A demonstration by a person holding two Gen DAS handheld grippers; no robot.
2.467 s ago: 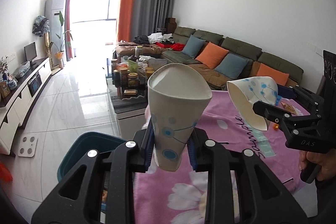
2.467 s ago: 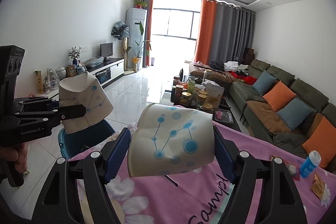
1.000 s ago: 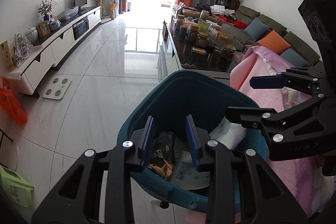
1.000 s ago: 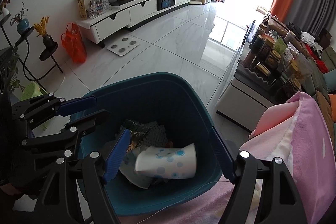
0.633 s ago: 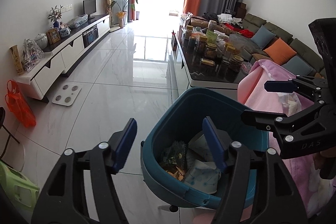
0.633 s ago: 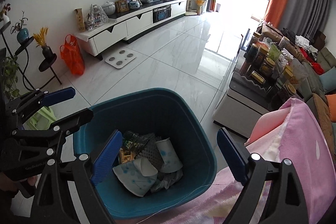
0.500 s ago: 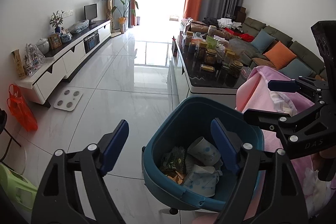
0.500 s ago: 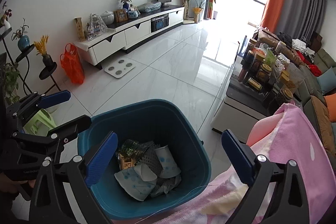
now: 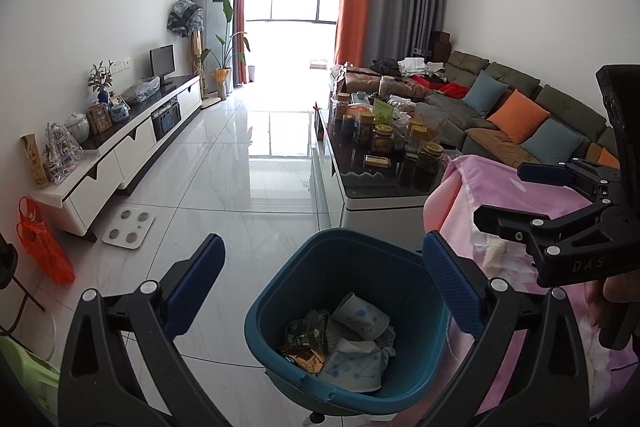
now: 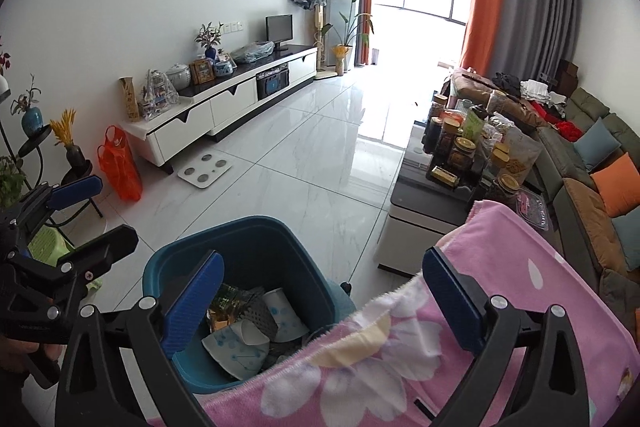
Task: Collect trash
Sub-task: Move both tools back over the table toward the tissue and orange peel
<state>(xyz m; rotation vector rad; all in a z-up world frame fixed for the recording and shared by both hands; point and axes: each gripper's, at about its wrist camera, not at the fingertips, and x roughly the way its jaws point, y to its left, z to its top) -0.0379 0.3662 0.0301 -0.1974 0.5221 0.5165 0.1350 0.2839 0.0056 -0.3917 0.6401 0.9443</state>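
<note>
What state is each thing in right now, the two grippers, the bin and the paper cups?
left gripper: jaws opening, nothing between them.
right gripper: open, empty.
teal bin: upright, uncovered, partly filled.
paper cups: lying crumpled in the bin among wrappers.
pink blanket: draped beside the bin.

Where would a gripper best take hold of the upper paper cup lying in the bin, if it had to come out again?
Probably across its side wall near the open rim, from straight above. The upper paper cup lies on its side on top of the other trash, so the bin walls block any sideways approach. It would likely crush easily.
</note>
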